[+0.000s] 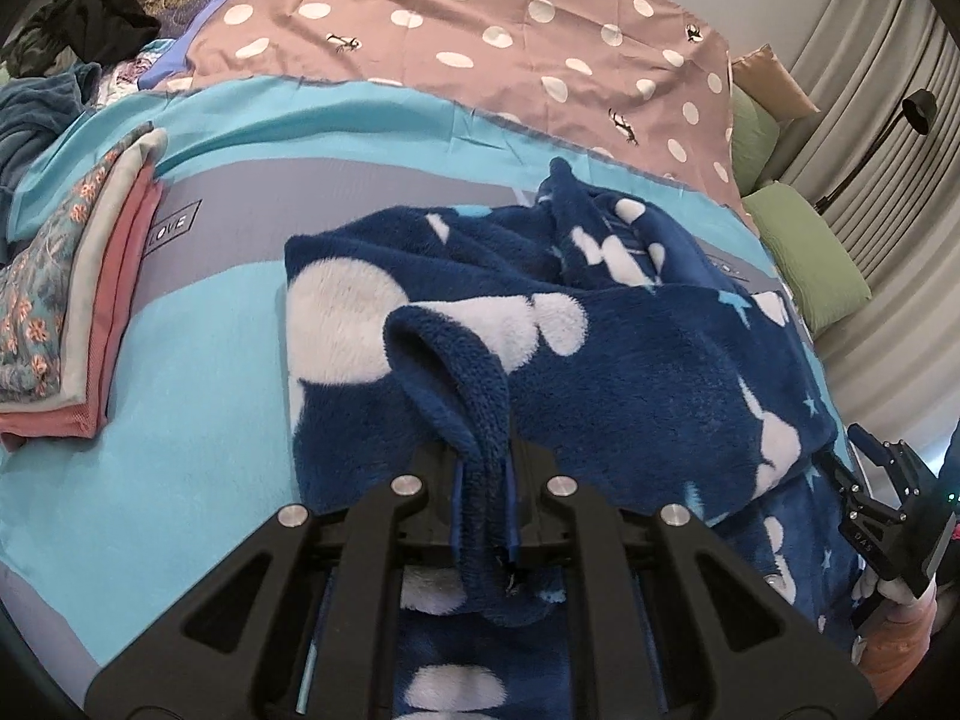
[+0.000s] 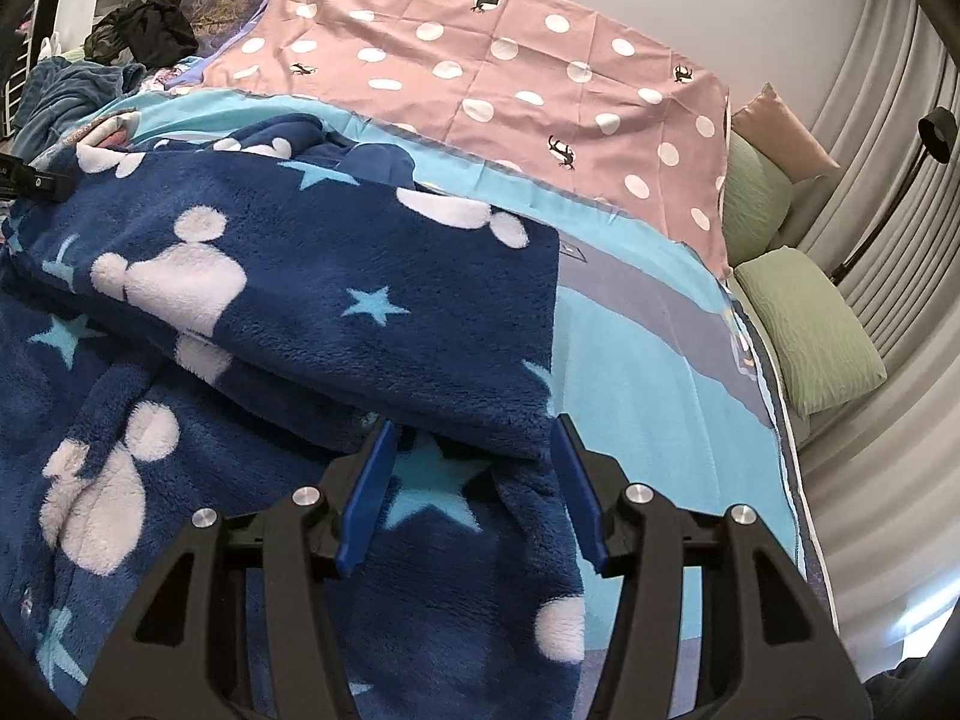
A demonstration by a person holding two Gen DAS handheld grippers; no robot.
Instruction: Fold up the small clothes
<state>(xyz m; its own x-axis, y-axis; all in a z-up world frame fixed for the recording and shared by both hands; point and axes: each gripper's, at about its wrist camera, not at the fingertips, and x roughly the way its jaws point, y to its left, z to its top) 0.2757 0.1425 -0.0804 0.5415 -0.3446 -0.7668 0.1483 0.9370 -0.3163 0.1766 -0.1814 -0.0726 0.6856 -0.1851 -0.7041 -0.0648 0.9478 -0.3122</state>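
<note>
Fleece garment, navy with white mouse-head shapes and pale blue stars, lies partly doubled over on the blue and grey bed sheet. A pink dotted sheet lies further back; a stack of folded clothes sits to my left.

Left gripper: jaws drawn close, pinching a bunched edge of the fleece; a hump of pile rises just ahead of the fingers. Held, I judge, fairly securely.

Right gripper: blue pads stand wide apart, nothing between them, just above the near part of the garment, with the edge of the folded-over flap just ahead.

Handling, as judgement:
- Thick and soft, no stiffness; it will sag and drape wherever it is unsupported.
- Light for its bulk, but the pile is plump, so folds will spring up rather than lie crisp.
- Plush surface should grip well on the pads, little slip expected.
- Not fragile.

Best hold for the right: the free corner or hem of the upper flap, taking both layers at the edge, not the puffy middle.
</note>
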